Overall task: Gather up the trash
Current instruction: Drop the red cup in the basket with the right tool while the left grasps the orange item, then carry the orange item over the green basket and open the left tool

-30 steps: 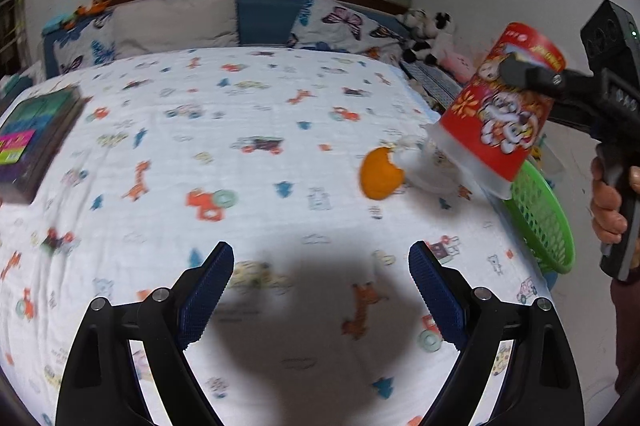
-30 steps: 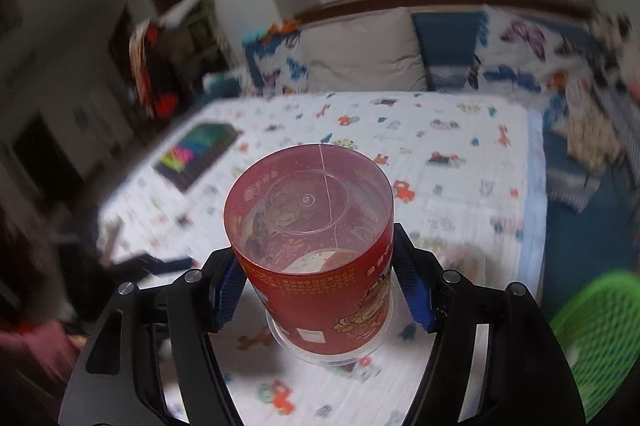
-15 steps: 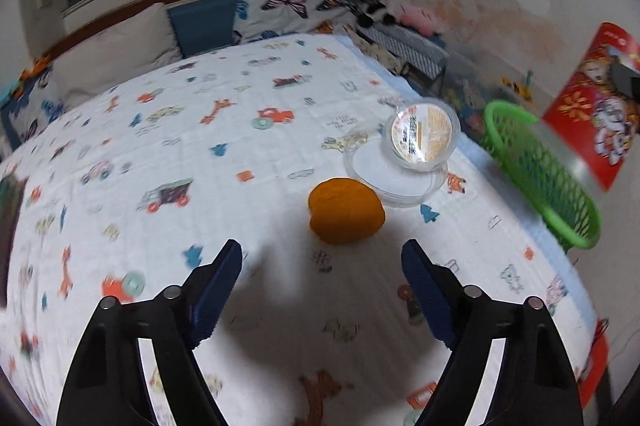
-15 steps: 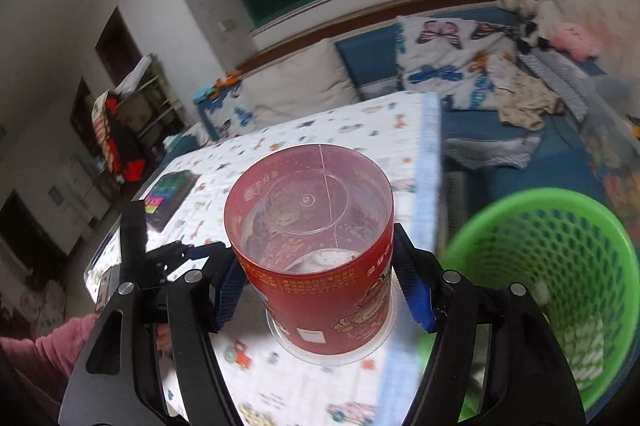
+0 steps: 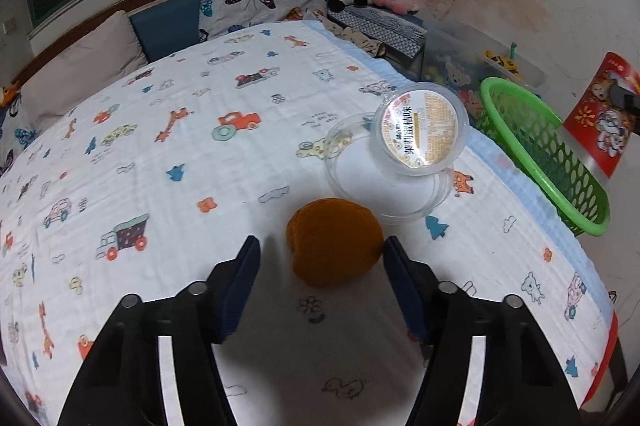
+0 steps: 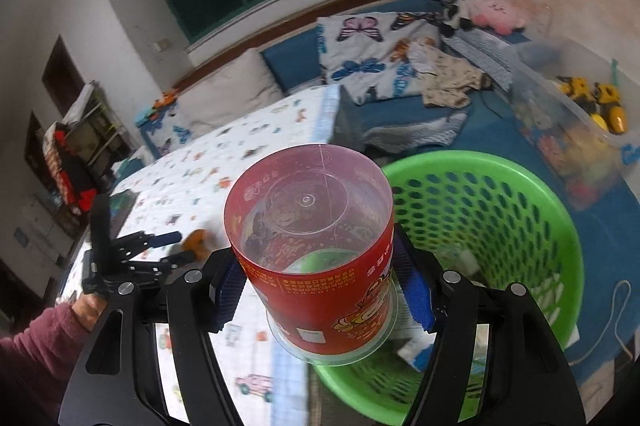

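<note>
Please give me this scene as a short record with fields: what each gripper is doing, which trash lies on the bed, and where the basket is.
left gripper: fingers astride the orange peel, just been closing, not yet pressing on it
right gripper: shut on red cup, bottom away from the camera, held over the basket's near rim
on bed: orange peel; clear plastic container tilted on its clear lid
green basket: beside the bed, some trash inside

Left hand-held gripper (image 5: 320, 266) closing around the orange peel (image 5: 334, 242) — pads not yet pressing.
</note>
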